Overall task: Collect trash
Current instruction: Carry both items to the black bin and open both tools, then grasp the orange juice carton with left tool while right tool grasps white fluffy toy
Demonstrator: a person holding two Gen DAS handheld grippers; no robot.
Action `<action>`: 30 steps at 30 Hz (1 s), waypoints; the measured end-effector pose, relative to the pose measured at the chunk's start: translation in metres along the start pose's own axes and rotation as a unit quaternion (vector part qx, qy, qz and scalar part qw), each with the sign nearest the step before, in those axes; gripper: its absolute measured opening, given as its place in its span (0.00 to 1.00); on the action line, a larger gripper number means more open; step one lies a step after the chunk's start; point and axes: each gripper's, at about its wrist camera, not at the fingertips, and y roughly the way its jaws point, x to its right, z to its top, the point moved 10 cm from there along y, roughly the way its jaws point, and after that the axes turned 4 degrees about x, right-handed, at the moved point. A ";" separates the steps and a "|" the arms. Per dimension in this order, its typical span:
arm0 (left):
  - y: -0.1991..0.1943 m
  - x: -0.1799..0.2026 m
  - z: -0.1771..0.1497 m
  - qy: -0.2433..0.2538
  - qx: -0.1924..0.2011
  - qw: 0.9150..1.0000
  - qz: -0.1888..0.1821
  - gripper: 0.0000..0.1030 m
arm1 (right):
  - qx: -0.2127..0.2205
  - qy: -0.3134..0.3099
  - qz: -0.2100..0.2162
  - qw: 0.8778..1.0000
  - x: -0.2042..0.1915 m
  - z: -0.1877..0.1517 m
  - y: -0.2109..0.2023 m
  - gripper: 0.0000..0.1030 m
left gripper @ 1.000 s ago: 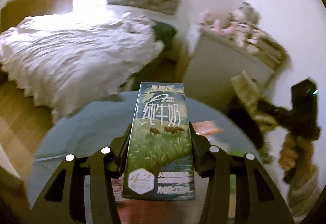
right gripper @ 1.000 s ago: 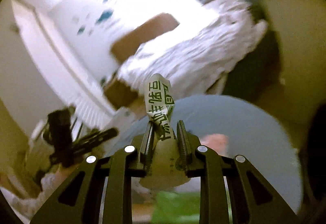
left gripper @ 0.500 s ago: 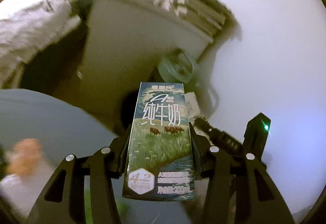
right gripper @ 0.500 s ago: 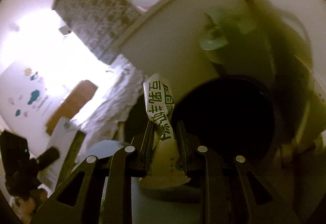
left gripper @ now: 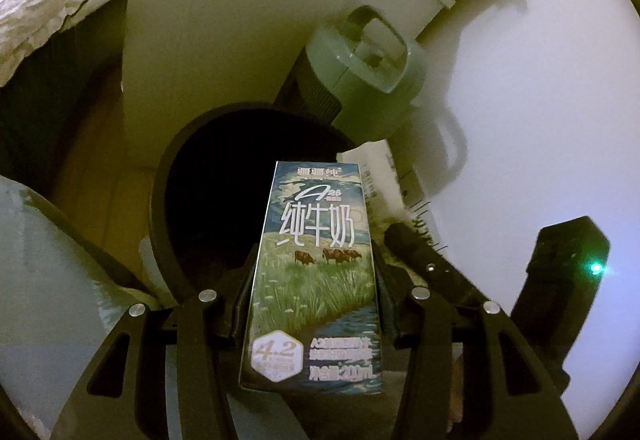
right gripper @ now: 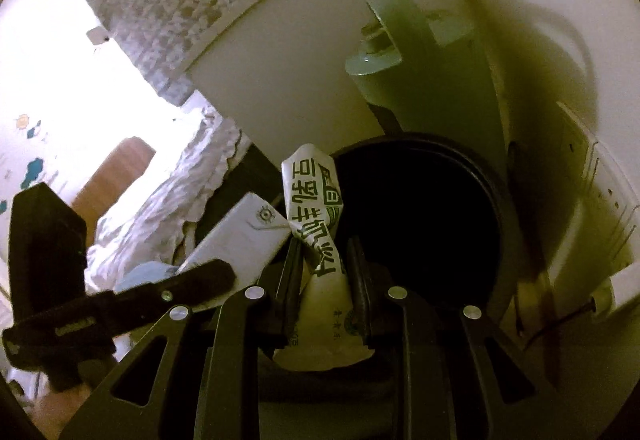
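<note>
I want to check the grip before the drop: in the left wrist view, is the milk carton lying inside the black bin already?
No, the milk carton is clamped upright in the left gripper, in front of the black bin.

Left gripper (left gripper: 314,280) clamps milk carton (left gripper: 316,280) above bin (left gripper: 160,200).

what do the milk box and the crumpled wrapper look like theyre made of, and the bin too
Milk box: coated paperboard by the look, with sharp folded edges, flat printed faces and a slight sheen.
Crumpled wrapper: thin paper or paper-like film, matte, twisted and creased where the right tongs pinch it; which one is unclear.
Bin: probably dark plastic with a smooth, rounded rim; its inside is too dark to judge.
</note>
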 end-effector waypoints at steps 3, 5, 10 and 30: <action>0.006 -0.003 -0.003 -0.007 -0.007 1.000 0.000 0.48 | -0.005 -0.005 -0.011 1.000 0.002 -0.003 0.001 0.23; 0.009 -0.004 -0.004 -0.007 -0.010 1.000 0.004 0.49 | -0.008 -0.008 -0.015 1.000 0.003 -0.005 0.003 0.23; 0.010 -0.007 -0.005 -0.008 -0.014 1.000 0.014 0.50 | -0.018 -0.002 -0.016 1.000 0.005 -0.007 0.006 0.24; -0.112 -0.014 -0.009 -0.021 0.090 0.994 0.050 0.83 | 0.027 0.024 0.010 0.999 -0.012 0.002 -0.004 0.66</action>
